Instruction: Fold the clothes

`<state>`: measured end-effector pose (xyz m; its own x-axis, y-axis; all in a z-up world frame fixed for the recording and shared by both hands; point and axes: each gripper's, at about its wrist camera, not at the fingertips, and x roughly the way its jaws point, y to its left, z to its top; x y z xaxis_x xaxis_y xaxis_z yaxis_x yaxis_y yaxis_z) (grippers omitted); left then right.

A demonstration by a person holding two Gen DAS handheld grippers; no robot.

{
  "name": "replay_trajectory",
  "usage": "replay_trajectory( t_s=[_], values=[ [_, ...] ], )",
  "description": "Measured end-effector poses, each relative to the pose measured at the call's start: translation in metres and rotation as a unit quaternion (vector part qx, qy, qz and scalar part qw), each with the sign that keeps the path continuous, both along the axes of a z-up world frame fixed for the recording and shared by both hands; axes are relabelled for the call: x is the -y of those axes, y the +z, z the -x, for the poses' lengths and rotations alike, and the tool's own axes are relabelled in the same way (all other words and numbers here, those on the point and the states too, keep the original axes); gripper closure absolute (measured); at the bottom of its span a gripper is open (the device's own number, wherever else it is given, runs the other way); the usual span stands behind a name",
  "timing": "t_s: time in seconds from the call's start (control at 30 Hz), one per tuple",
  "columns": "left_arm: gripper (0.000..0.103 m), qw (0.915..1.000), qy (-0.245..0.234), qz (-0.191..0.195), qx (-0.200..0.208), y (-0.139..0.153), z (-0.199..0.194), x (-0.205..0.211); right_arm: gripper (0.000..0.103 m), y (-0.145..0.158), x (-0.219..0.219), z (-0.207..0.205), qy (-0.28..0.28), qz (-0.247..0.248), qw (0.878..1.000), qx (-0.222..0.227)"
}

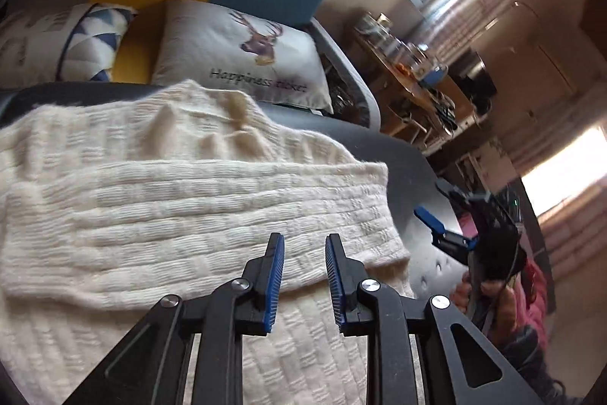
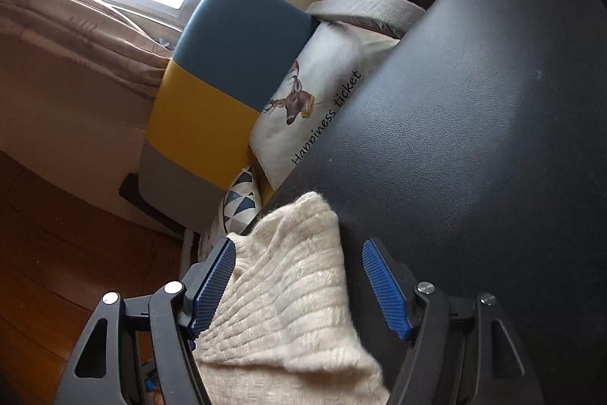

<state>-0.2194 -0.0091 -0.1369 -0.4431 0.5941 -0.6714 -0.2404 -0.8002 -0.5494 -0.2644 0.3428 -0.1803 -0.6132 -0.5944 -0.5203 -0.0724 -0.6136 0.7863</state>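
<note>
A cream sweater (image 1: 182, 200) of thick, fuzzy ribbed knit lies on a black bench (image 2: 474, 124) whose top looks like matt leatherette with a fine pebbled grain and a soft sheen. The left gripper (image 1: 303, 276) has matt black plastic-looking arms, shiny round metal pivot pins and blue, finely ridged rubbery pads (image 1: 275, 283); the right gripper (image 2: 299, 283) is built the same, with ridged blue pads (image 2: 212, 287). Behind the bench, a white pillow (image 1: 242, 59) of smooth woven cloth carries a printed deer and lettering. The sofa back (image 2: 227, 63) shows smooth, slightly glossy panels in teal, mustard and grey. The floor (image 2: 57, 253) is polished reddish-brown wood.
</note>
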Motion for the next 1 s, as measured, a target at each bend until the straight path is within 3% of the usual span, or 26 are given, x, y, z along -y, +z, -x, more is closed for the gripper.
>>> replay_trajectory(
  t_s=[0.03,0.1,0.23,0.3,0.37,0.4,0.43,0.47,0.5,0.53,0.63,0.77,0.87,0.93,1.0],
  values=[
    [0.08,0.9999,-0.015,0.007,-0.004,-0.001,0.002,-0.015,0.059,-0.005,0.002,0.01,0.01,-0.006,1.0,0.011],
    [0.08,0.9993,-0.034,0.012,-0.009,-0.004,0.009,-0.039,0.068,-0.017,0.008,0.025,0.035,-0.001,0.999,0.029],
    [0.079,0.9967,-0.068,0.039,-0.021,-0.014,0.02,-0.075,0.067,-0.042,0.021,0.042,0.077,0.068,0.993,0.065],
    [0.079,0.9955,-0.079,0.05,-0.012,-0.025,0.025,-0.085,0.068,-0.046,0.025,0.045,0.076,0.058,0.994,0.059],
    [0.078,0.9942,-0.078,0.071,0.019,-0.045,0.028,-0.089,0.077,-0.031,0.035,0.043,0.087,0.001,0.996,0.028],
    [0.078,0.9935,-0.077,0.077,0.033,-0.053,0.03,-0.09,0.086,-0.02,0.041,0.041,0.094,-0.03,0.995,0.009],
    [0.078,0.9948,-0.073,0.061,0.036,-0.056,0.03,-0.086,0.088,-0.009,0.052,0.037,0.106,-0.088,0.99,-0.015],
    [0.078,0.9959,-0.069,0.045,0.039,-0.058,0.029,-0.083,0.088,0.004,0.072,0.029,0.126,-0.185,0.973,-0.048],
    [0.078,0.9966,-0.064,0.03,0.042,-0.061,0.029,-0.079,0.088,0.017,0.091,0.021,0.145,-0.28,0.946,-0.08],
    [0.078,0.9971,-0.06,0.015,0.045,-0.063,0.029,-0.075,0.088,0.023,0.102,0.016,0.153,-0.336,0.924,-0.096],
    [0.079,0.9966,-0.049,-0.018,0.064,-0.068,0.031,-0.066,0.087,0.009,0.096,0.02,0.142,-0.334,0.929,-0.072],
    [0.08,0.9973,-0.052,-0.001,0.051,-0.061,0.028,-0.068,0.079,-0.009,0.087,0.023,0.128,-0.326,0.936,-0.041],
    [0.08,0.9978,-0.049,0.014,0.042,-0.048,0.03,-0.067,0.076,0.0,0.075,0.02,0.127,-0.286,0.949,-0.022],
    [0.078,0.998,-0.045,0.024,0.036,-0.039,0.031,-0.066,0.076,0.017,0.066,0.011,0.112,-0.273,0.955,-0.043],
    [0.074,0.9986,-0.034,0.033,0.023,-0.031,0.032,-0.053,0.076,0.035,0.072,-0.004,0.132,-0.271,0.951,-0.075]
  ],
)
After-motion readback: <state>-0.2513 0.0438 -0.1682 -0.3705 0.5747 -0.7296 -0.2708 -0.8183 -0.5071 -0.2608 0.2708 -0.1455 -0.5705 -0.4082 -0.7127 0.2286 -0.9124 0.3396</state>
